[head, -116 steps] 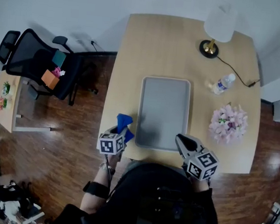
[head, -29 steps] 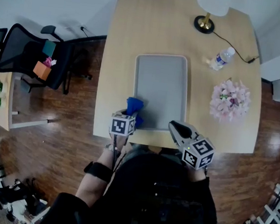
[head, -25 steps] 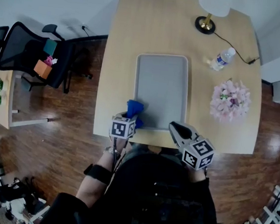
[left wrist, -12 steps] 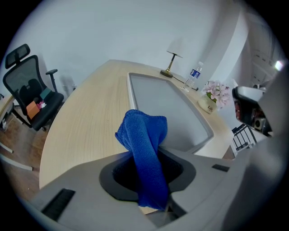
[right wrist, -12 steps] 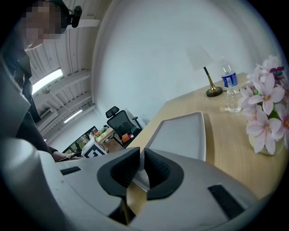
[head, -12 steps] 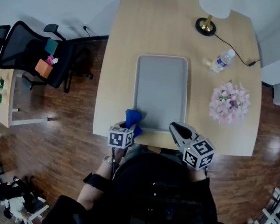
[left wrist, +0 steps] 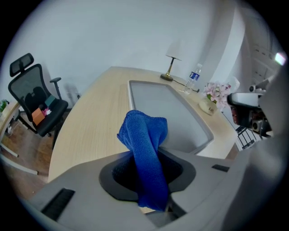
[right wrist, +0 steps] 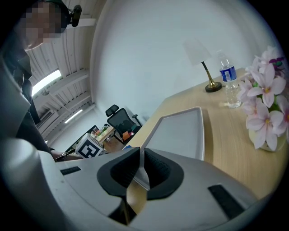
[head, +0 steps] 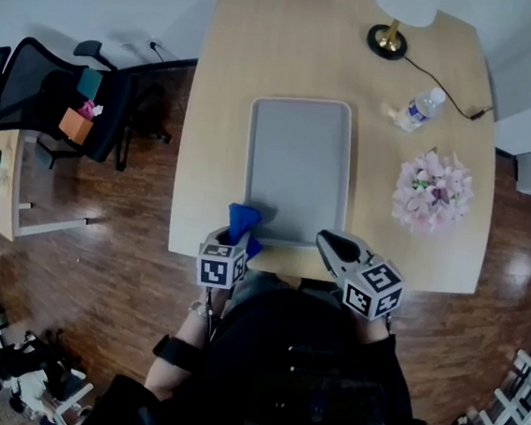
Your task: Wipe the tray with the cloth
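Left claw (head: pixel 232 243): clamped on the blue cloth (left wrist: pixel 144 149), bunched upright.
Right claw (head: pixel 330 245): pressed together, nothing in it, lower centre.
Cloth: just beside the lower-left corner of the tray (head: pixel 298 168).
Tray: flat, mid-frame on the surface (head: pixel 220 108).

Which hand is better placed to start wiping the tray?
Left. The left hand-held gripper is clamped on the blue cloth, right by the grey tray's near left corner. The right hand-held gripper is shut and empty, by the tray's near right corner.
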